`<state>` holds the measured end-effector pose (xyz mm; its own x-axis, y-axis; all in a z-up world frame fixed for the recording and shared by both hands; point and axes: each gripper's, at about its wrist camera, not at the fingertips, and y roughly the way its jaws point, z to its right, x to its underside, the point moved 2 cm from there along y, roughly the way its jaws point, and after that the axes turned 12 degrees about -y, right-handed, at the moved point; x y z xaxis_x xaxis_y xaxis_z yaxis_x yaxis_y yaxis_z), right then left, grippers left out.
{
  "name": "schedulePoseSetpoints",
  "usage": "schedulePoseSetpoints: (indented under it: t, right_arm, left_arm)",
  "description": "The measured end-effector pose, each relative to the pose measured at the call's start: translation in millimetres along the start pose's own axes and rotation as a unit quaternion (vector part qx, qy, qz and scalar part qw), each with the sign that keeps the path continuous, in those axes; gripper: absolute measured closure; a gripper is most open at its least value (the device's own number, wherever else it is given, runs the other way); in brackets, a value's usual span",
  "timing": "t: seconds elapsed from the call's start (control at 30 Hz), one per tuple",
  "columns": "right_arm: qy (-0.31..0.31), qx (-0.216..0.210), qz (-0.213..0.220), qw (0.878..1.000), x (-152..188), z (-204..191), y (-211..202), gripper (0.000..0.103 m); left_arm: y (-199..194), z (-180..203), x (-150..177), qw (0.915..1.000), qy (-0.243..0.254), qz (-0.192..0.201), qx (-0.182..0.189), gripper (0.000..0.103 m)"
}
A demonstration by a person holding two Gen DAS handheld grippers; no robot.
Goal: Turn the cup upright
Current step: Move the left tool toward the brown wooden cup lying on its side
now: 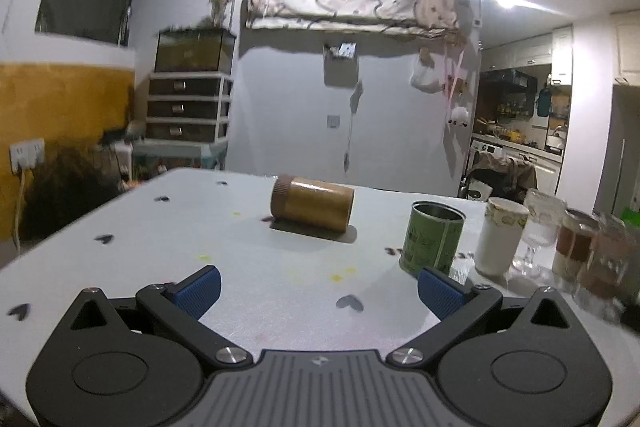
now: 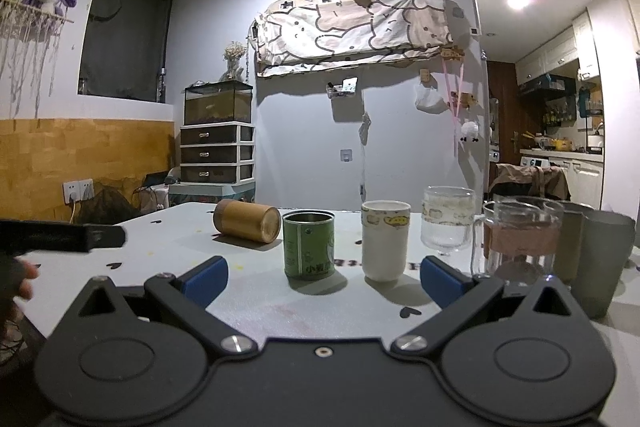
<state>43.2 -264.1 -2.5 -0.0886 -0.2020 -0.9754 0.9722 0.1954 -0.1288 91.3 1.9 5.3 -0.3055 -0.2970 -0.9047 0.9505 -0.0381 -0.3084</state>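
- My left gripper [image 1: 318,287] and my right gripper [image 2: 324,277] both hang over the white table [image 1: 132,251], jaws spread wide, holding nothing.
- The brown bamboo cup [image 1: 312,203] lies on its side near the far edge, ahead of my left gripper.
- To its right stand a green tin [image 2: 309,245], a white cartoon mug [image 2: 385,239], a stemmed glass [image 2: 448,221] and a glass mug [image 2: 524,241].

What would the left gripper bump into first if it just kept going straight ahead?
Probably the brown bamboo cup lying on its side. It sits almost dead ahead of the open left gripper, with only bare white table between them. The green metal tin stands off to the right, likely missed.
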Motion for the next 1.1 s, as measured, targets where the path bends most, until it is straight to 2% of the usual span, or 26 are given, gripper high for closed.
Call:
schedulePoseSetpoints:
  t: [0.17,0.27,0.33,0.47,0.6,0.67,0.77,0.8,0.87,1.0,1.1]
  right_arm:
    - [0.011,0.005,-0.006,1.0,8.9,7.9,-2.0,0.0]
    - [0.016,0.008,-0.008,1.0,13.1,11.8,-3.2,0.0]
    - [0.015,0.011,-0.012,1.0,17.0,14.6,-3.7,0.0]
    - [0.012,0.02,-0.019,1.0,23.6,19.7,-5.0,0.0]
    - [0.013,0.028,-0.019,0.999,28.9,29.0,-6.4,0.0]
    - [0.01,0.035,-0.023,0.999,32.1,31.3,-5.3,0.0]
    - [0.009,0.038,-0.031,0.999,37.9,35.4,-3.1,0.0]
    - [0.008,0.039,-0.034,0.999,39.4,36.2,-2.3,0.0]
    - [0.005,0.04,-0.038,0.998,41.9,37.7,-0.9,0.0]
    - [0.01,0.048,-0.051,0.997,47.6,45.5,4.6,0.0]
    - [0.014,0.054,-0.058,0.997,50.5,50.0,7.4,0.0]
  left_arm:
    - [42.3,13.6,-28.6,0.9988,-0.043,-0.02,-0.008,0.0]
    - [67.7,23.1,-48.5,0.9967,-0.074,0.016,-0.03,0.0]
    - [88.1,28.4,-59.5,0.9946,-0.094,0.019,-0.039,0.0]
    - [138.5,38.5,-76.5,0.9888,-0.138,-0.016,-0.055,0.0]
    - [187.5,46.9,-85.7,0.9817,-0.162,-0.043,-0.09,0.0]
    - [211.5,45.8,-88.0,0.9752,-0.184,-0.058,-0.107,0.0]
    - [242.5,38.5,-88.8,0.9579,-0.238,-0.084,-0.137,0.0]
    - [252.0,36.7,-87.7,0.9519,-0.254,-0.094,-0.143,0.0]
    - [267.8,36.3,-86.3,0.9456,-0.268,-0.113,-0.146,0.0]
    - [287.3,36.0,-82.5,0.9349,-0.287,-0.114,-0.176,0.0]
    - [299.8,30.9,-79.8,0.9202,-0.319,-0.123,-0.191,0.0]
